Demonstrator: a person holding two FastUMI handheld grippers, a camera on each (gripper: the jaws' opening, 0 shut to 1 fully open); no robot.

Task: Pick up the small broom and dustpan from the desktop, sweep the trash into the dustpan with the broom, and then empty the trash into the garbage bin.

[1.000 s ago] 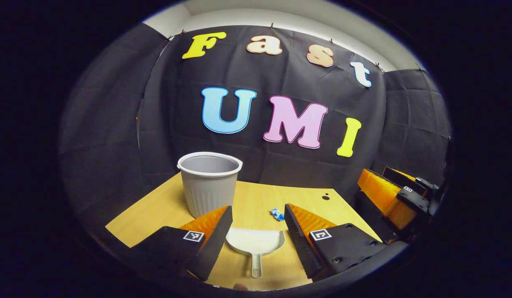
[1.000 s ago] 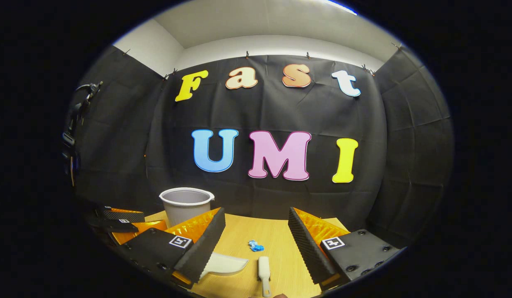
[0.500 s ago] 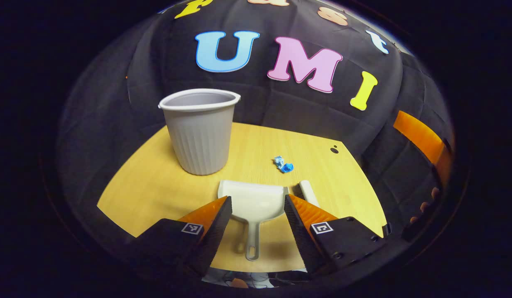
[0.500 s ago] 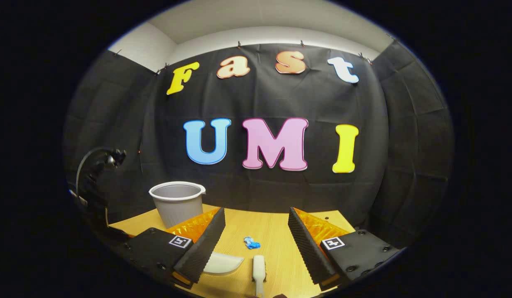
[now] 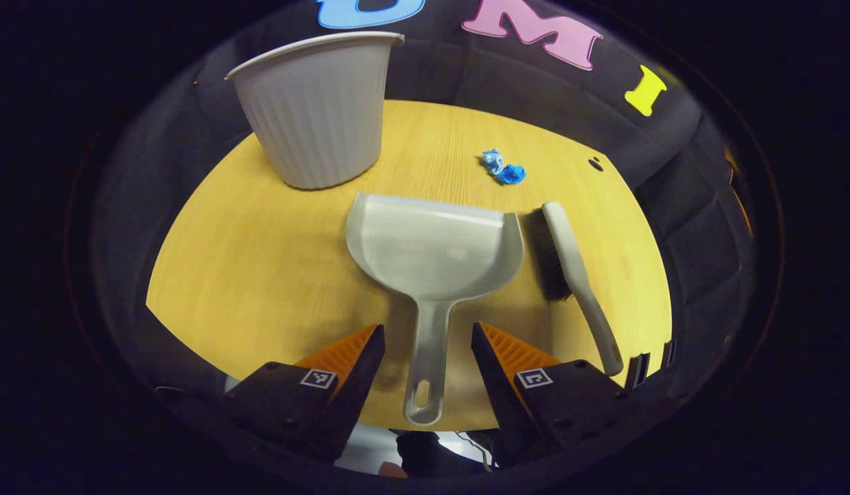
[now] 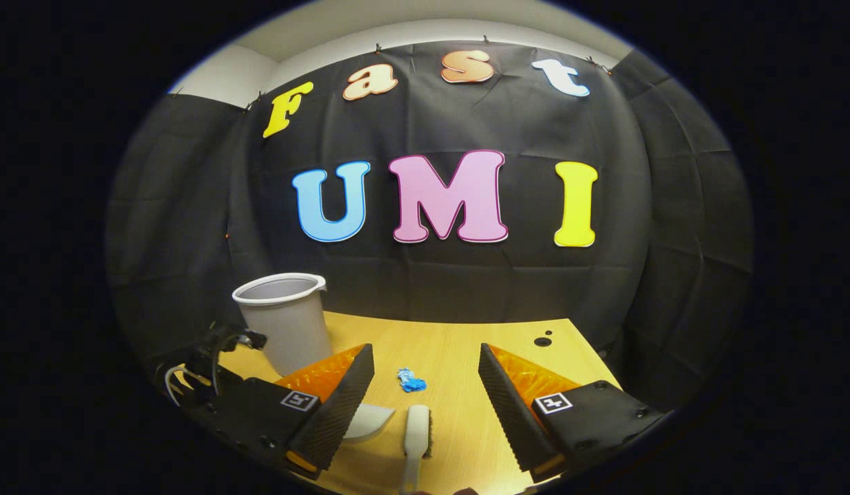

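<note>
Left gripper view: left gripper (image 5: 425, 344) wide open, straddling dustpan (image 5: 435, 251) handle, long axis running straight ahead between fingers, untouched.
Right gripper view: right gripper (image 6: 425, 378) wide open; broom (image 6: 416, 436) on desktop (image 6: 466, 350) just below, handle pointing back
</note>
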